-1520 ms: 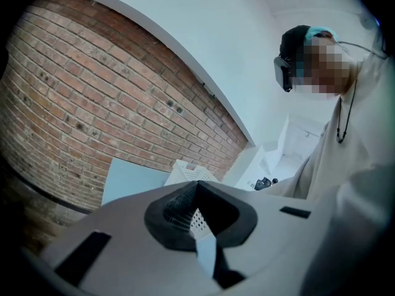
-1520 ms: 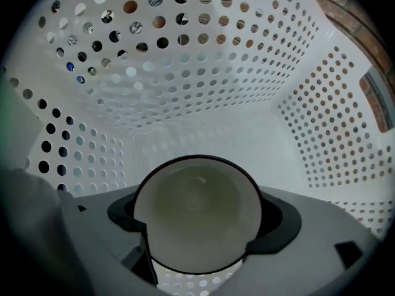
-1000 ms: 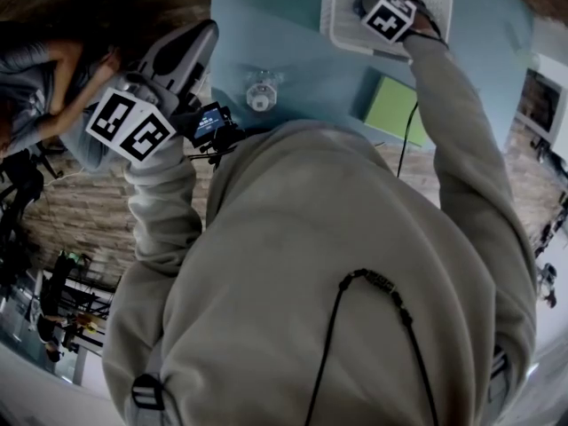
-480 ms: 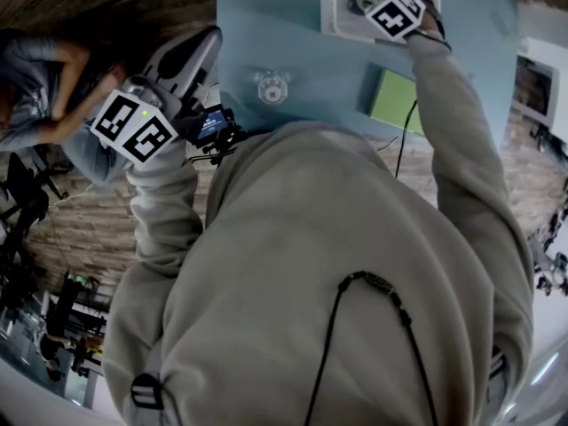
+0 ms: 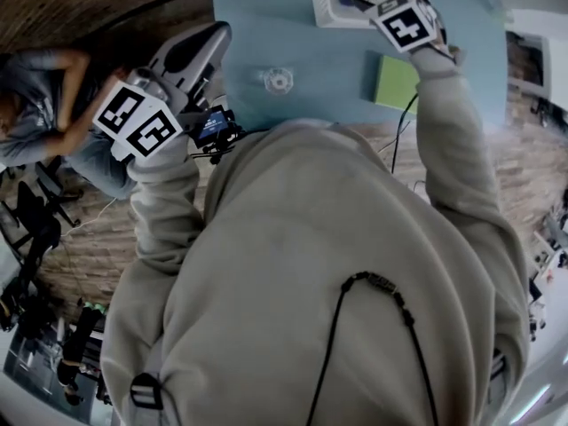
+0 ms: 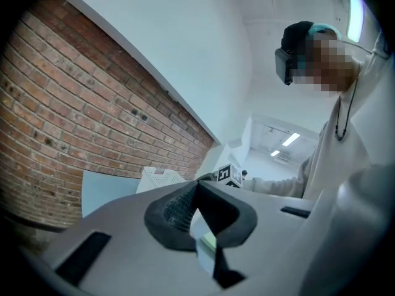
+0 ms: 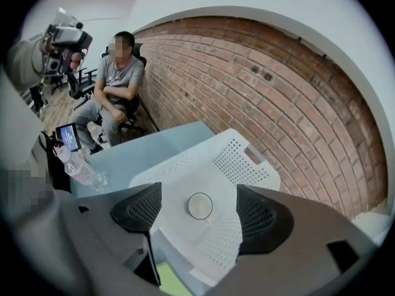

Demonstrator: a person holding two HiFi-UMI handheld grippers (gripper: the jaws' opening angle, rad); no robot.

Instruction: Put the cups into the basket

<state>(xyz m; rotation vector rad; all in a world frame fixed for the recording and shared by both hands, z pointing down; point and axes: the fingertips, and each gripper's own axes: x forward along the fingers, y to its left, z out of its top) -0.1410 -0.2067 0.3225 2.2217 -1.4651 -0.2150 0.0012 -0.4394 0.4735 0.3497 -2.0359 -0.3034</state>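
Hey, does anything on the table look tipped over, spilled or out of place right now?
Nothing stands out. The cup sits upright in the basket, the bottle stands on the table, and the green pad lies flat near the basket. No spill shows.

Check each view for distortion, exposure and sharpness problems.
Head view: heavy fisheye, dim overall, the hoodie fills the frame and the basket is cut off at the top. Left gripper view: black vignette, ceiling lights blown out. Right gripper view: brick wall bowed, but the cup is sharp.
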